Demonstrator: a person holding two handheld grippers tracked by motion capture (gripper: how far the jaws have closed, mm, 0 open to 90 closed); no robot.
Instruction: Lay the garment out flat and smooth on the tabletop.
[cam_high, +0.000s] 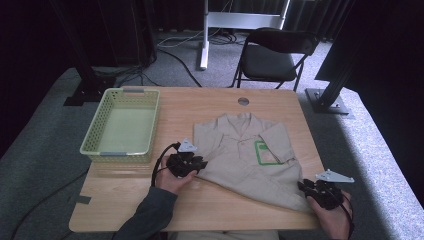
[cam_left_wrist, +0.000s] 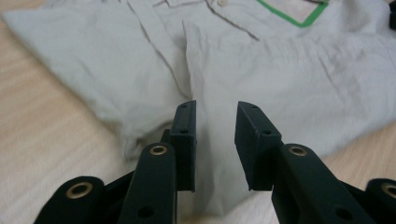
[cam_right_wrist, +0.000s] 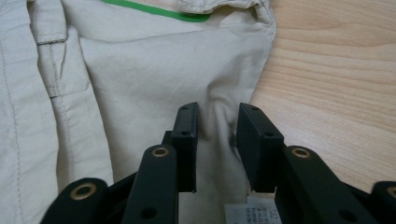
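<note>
Flat on the table (cam_high: 280, 97), beige shirt (cam_high: 240, 155) between left tongs (cam_left_wrist: 215, 140) and right tongs (cam_right_wrist: 215, 140), hem cloth in both narrow gaps.

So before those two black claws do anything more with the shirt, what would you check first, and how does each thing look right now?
1. Left gripper open, shirt fabric between its jaws: ok.
2. Right gripper open over the shirt's lower corner: ok.
3. Either gripper actually clamping cloth: not ok, both show a gap.
4. Shirt lying flat: not ok, one sleeve is folded across the chest by the green patch.
5. Basket empty and apart from the shirt: ok.
6. Fabric thickness under each jaw: cannot tell.
</note>
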